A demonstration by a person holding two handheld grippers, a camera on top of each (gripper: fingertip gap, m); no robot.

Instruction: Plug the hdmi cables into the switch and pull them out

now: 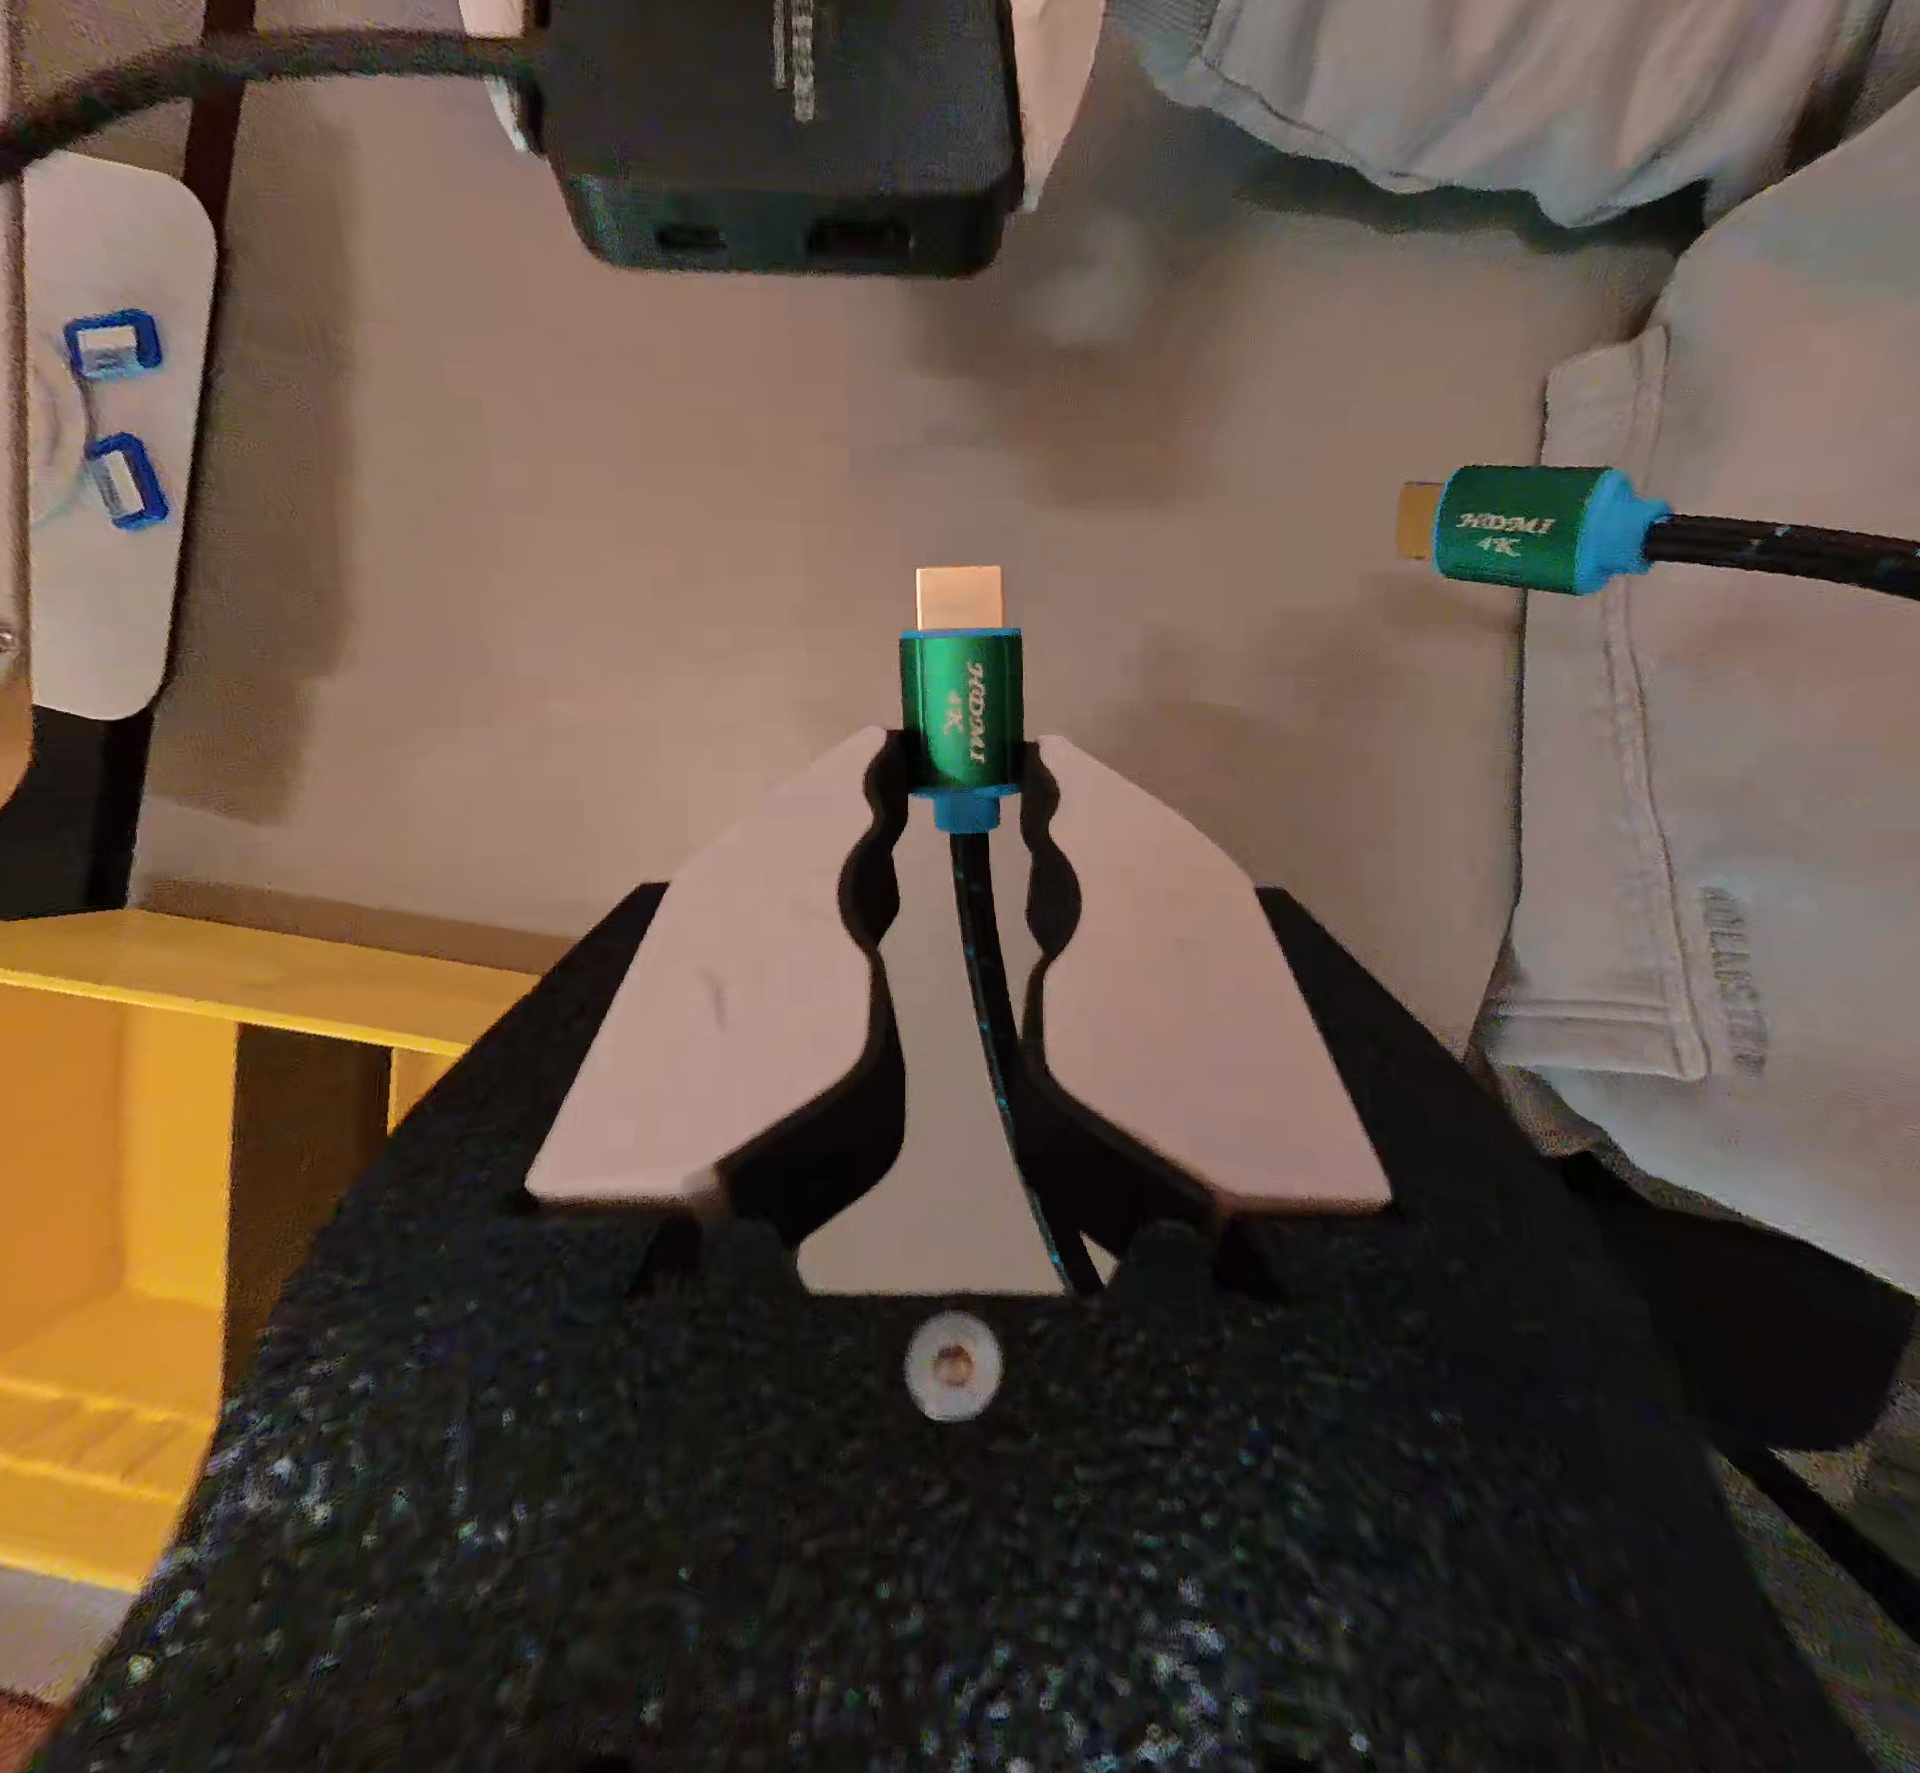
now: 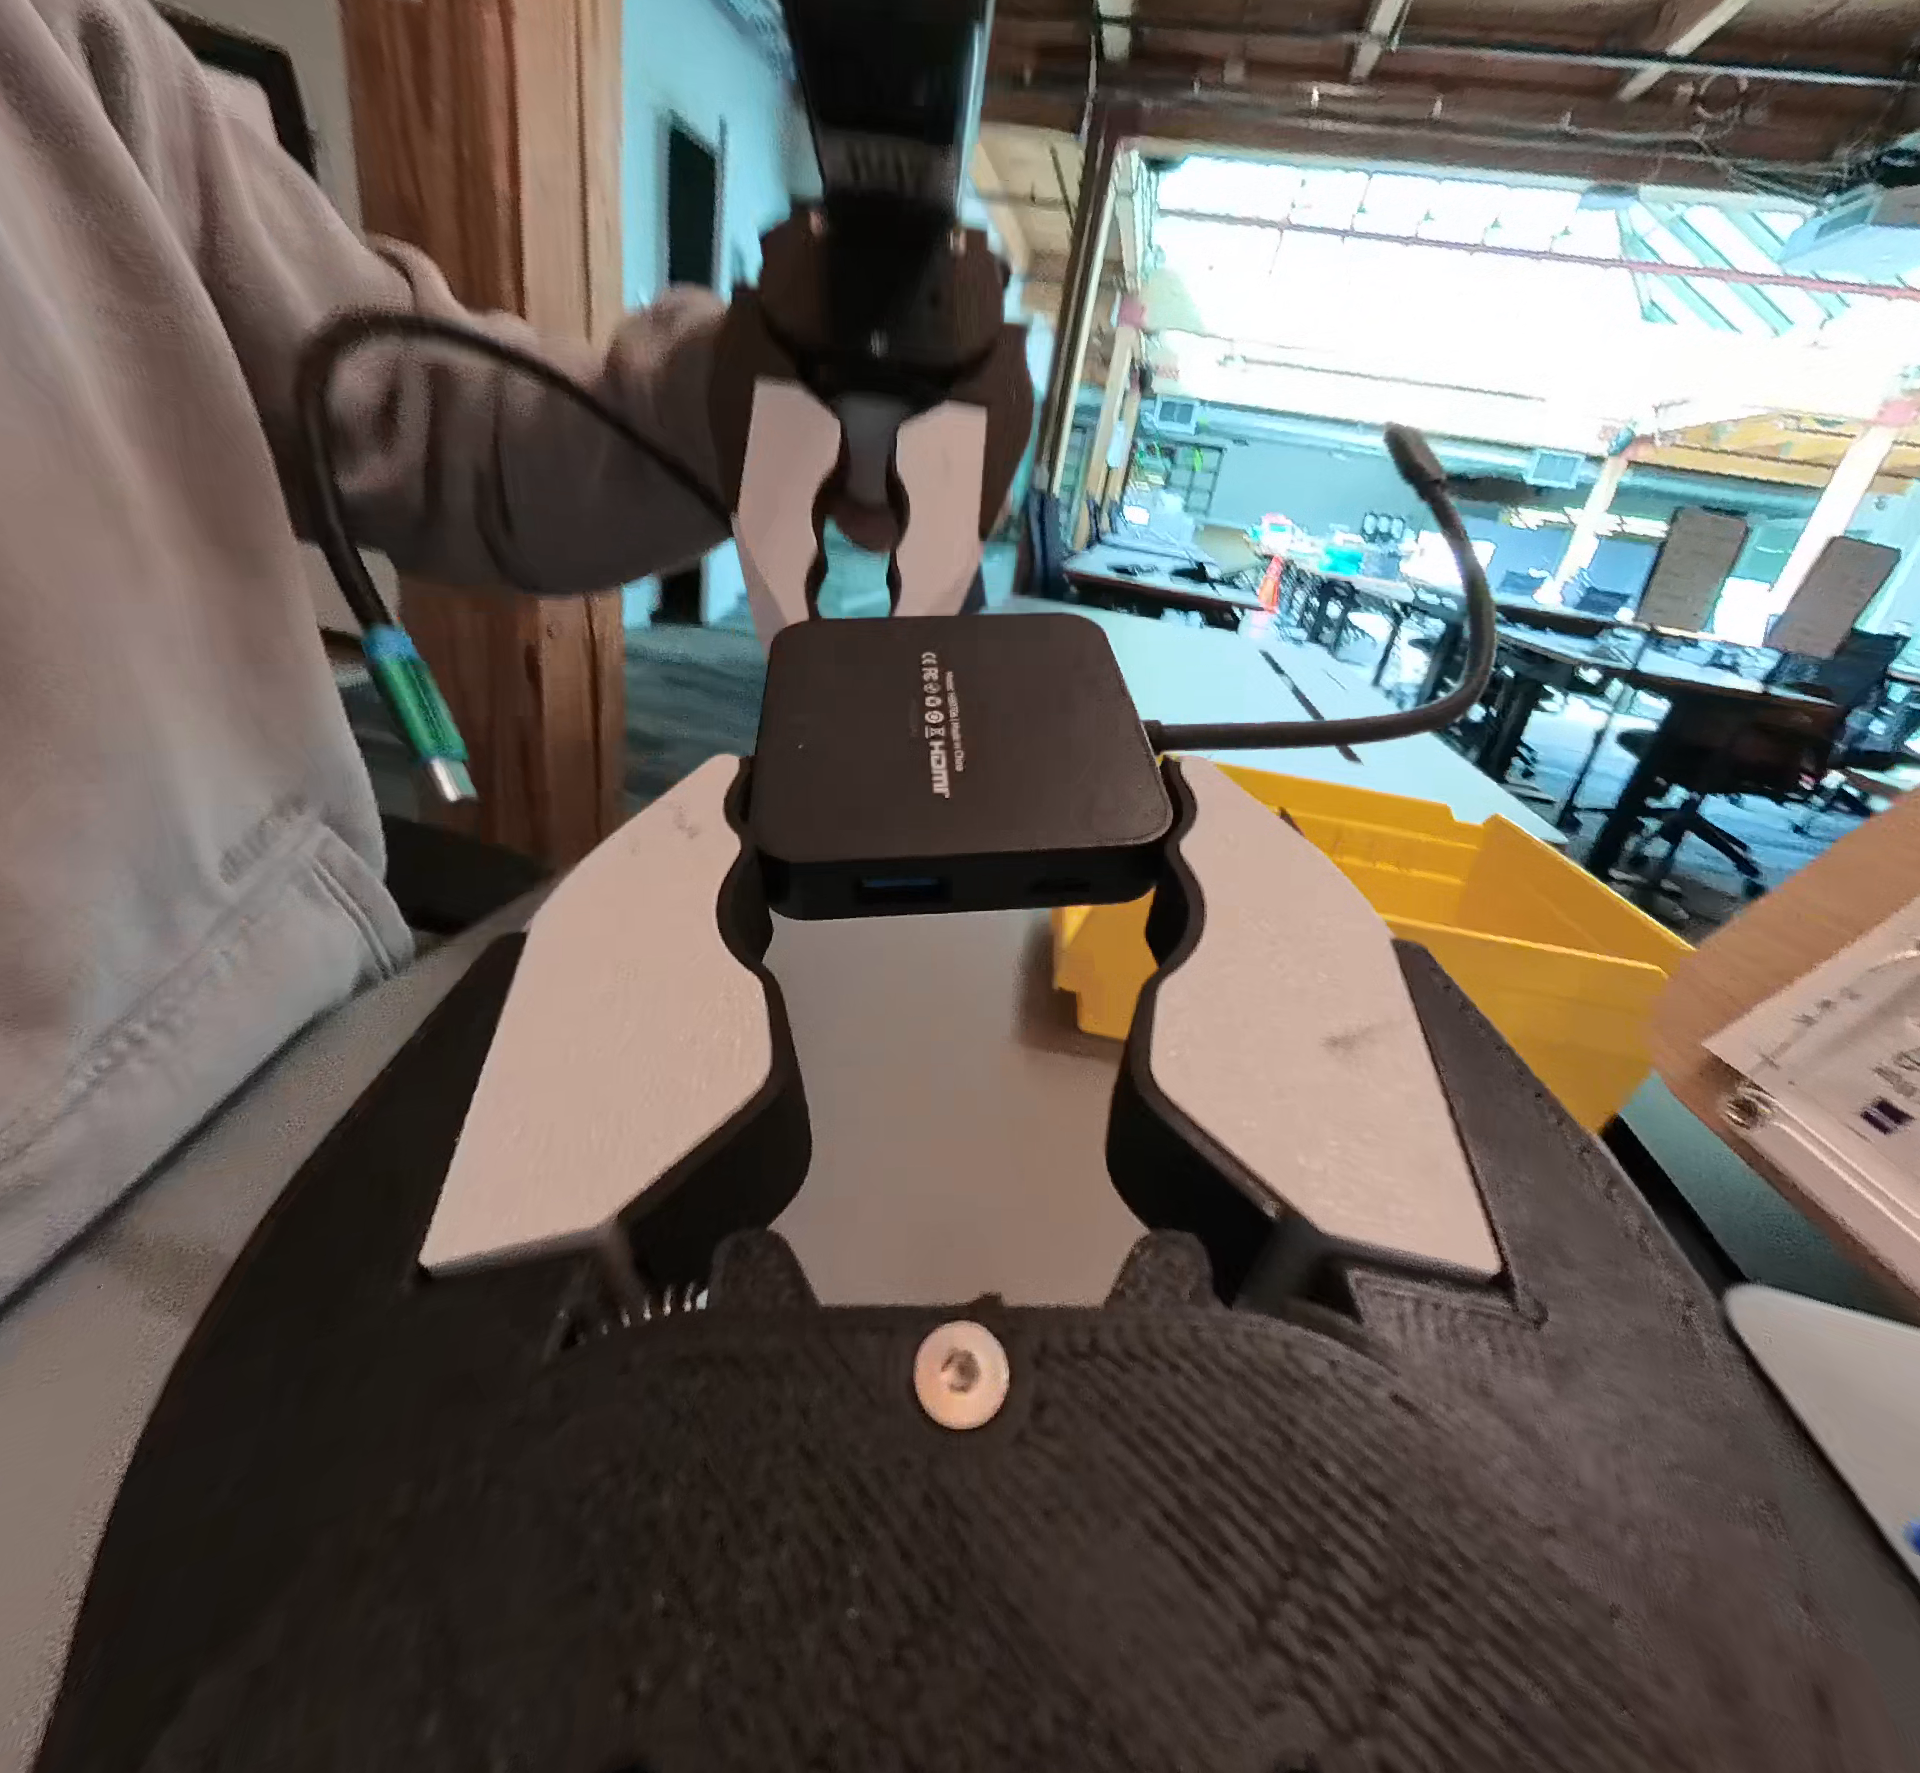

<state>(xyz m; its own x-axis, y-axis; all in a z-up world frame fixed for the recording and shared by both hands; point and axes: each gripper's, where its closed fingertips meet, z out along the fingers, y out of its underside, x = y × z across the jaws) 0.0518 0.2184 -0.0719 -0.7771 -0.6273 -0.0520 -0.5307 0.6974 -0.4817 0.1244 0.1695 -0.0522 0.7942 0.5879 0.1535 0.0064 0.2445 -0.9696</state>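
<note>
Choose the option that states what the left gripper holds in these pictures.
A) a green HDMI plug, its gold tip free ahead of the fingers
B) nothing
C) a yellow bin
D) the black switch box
A: in the left wrist view the left gripper is clamped on the green HDMI plug, while the black switch sits in the right gripper.

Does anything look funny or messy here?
Nothing is broken or spilled. The only loose bit is a second green plug dangling in the air on its cable, plugged into nothing. The left gripper holds the other plug, the right gripper the black switch.
</note>
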